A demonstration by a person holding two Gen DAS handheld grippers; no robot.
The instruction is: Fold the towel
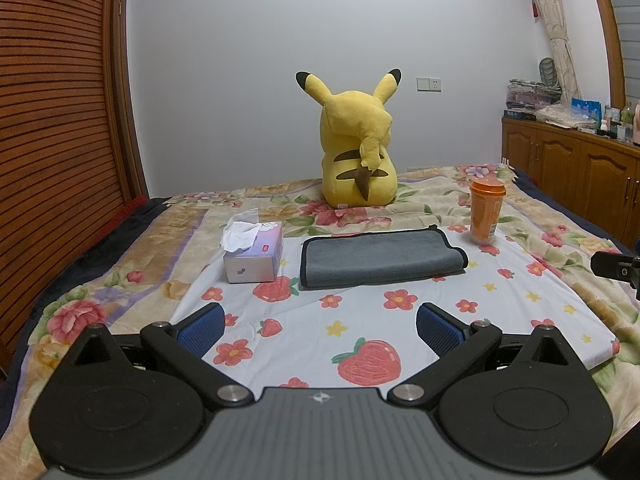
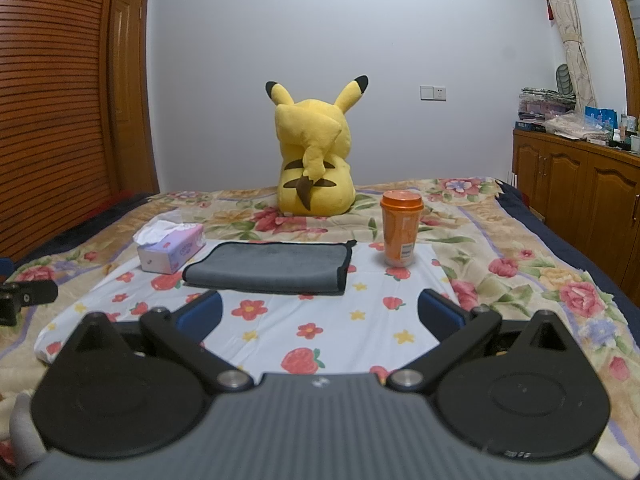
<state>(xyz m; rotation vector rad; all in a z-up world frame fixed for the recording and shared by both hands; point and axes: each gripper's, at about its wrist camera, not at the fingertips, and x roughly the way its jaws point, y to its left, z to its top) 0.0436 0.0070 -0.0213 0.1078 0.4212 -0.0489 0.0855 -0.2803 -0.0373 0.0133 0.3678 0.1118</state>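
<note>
Left wrist view first: I've got the grey towel (image 1: pixel 380 256) lying flat on the strawberry-print cloth (image 1: pixel 360 328), and it already looks doubled over. I can see a rounded fold along its near edge and a layered corner at its right end, with the black trim running round it. The tissue box (image 1: pixel 254 256) sits just to the towel's left, the orange cup (image 1: pixel 486 214) just off its far right corner, and the yellow plush toy (image 1: pixel 358 152) sits well behind it.

My left gripper (image 1: pixel 320 330) is on the near side of the towel, clear of it, fingers spread wide with nothing between them. Over on the right wrist view, my right gripper (image 2: pixel 320 314) is the same: near side of the towel (image 2: pixel 272 266), spread apart, empty, not touching the fabric.

So where am I in the job? By my reading the towel lies folded at least once. That fits either a half-fold with another fold to come, or a finished fold with both claws backed off. I can't settle which from here.

If another fold is wanted, it calls for both claws pinching the layers together at the towel's corners, keeping clear of the cup beside it.
</note>
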